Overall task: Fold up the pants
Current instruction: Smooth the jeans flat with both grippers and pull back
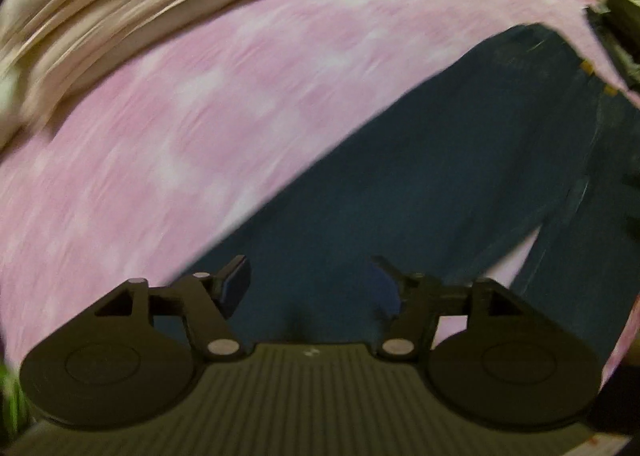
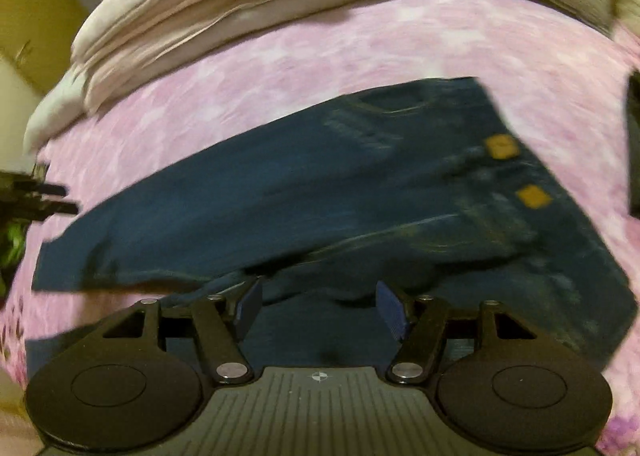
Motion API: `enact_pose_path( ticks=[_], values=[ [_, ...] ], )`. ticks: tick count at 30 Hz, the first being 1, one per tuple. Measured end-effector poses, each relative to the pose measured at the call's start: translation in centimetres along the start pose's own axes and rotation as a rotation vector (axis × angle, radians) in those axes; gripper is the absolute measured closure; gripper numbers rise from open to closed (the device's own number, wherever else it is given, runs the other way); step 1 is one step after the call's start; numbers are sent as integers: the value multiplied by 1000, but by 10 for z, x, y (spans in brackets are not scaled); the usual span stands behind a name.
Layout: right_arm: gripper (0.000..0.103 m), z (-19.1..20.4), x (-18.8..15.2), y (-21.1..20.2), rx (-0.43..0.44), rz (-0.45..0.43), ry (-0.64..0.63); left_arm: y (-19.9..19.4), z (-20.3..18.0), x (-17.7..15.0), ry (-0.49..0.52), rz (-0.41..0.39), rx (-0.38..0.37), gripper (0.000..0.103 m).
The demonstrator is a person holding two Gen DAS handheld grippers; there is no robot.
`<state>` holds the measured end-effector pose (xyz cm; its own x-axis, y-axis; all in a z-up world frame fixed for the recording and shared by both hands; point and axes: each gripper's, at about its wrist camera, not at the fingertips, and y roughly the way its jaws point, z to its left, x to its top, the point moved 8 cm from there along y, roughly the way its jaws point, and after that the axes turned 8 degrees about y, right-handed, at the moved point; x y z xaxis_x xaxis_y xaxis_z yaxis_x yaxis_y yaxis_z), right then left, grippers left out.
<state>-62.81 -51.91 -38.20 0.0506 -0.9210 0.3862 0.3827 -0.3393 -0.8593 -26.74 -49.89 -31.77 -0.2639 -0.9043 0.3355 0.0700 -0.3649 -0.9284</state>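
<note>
Right gripper (image 2: 318, 306): jaws spread, nothing between the pads, poised over the pants (image 2: 320, 191). Left gripper (image 1: 314, 284): likewise spread and empty. Pants: dark blue denim, laid flat, waistband toward 2 o'clock, two tan patches. Pink bedspread (image 2: 280, 67) beneath; rumpled pale bedding (image 2: 192, 3) at 11 o'clock.

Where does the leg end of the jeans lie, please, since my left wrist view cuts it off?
Observer: The hem of the jeans lies on the pink sheet, just below your left claw in the right wrist view.
Operator: Thank you. Is the right claw holding anything?
Observer: No, the right claw is open above the denim, with nothing between its pads.
</note>
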Motion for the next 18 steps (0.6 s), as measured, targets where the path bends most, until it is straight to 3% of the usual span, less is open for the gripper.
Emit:
enact_pose_path(
  ticks=[6, 8, 13, 18],
  values=[
    [43, 54, -29, -1, -71, 29, -30, -46, 40, -132, -173, 62, 36, 37],
    [43, 69, -37, -10, -100, 34, -31, -60, 42, -162, -209, 78, 34, 37],
    [42, 90, -49, -40, -171, 32, -60, -93, 28, -217, -209, 94, 26, 29],
    [41, 91, -55, -78, -250, 30, -106, -117, 6, -231, -218, 69, 44, 22]
  ],
)
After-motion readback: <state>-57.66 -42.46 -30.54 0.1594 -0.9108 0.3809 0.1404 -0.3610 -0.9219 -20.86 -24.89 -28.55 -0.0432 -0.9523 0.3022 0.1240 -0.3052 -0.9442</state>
